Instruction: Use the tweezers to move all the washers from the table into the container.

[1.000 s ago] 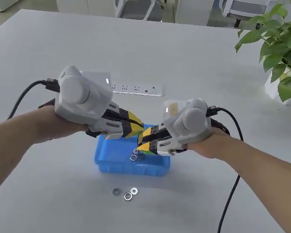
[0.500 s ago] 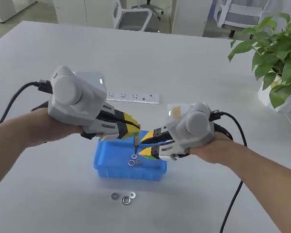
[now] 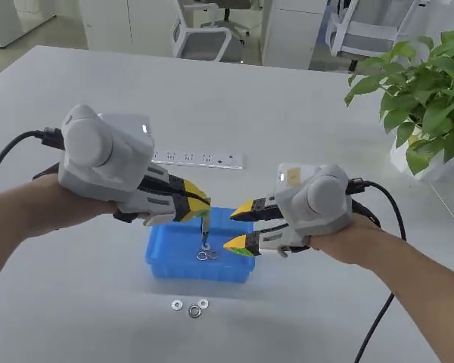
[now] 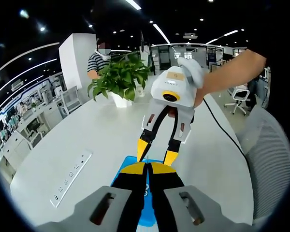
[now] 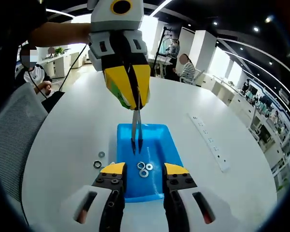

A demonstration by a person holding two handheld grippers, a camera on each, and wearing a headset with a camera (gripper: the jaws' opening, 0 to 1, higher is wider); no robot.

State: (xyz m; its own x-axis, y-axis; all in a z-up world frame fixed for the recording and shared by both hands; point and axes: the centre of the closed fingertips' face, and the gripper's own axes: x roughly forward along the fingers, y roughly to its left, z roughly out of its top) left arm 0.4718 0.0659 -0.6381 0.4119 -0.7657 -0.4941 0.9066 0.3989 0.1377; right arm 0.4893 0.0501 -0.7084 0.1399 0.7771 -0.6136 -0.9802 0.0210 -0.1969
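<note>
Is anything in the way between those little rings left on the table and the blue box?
Nothing visible. The washers lie on bare table beside the blue container; only its own low wall stands between. The tweezers hang above the container.

On the table (image 3: 287, 113), the container (image 3: 197, 271) holds a few washers (image 3: 206, 255), with loose washers (image 3: 189, 306) just before it, the power strip (image 3: 197, 159) behind it, the plant (image 3: 424, 98) well behind to its right, the tweezers (image 3: 205, 231) hanging over it from the left gripper (image 3: 203, 209) at its left, and the right gripper (image 3: 236, 227) above its right end
</note>
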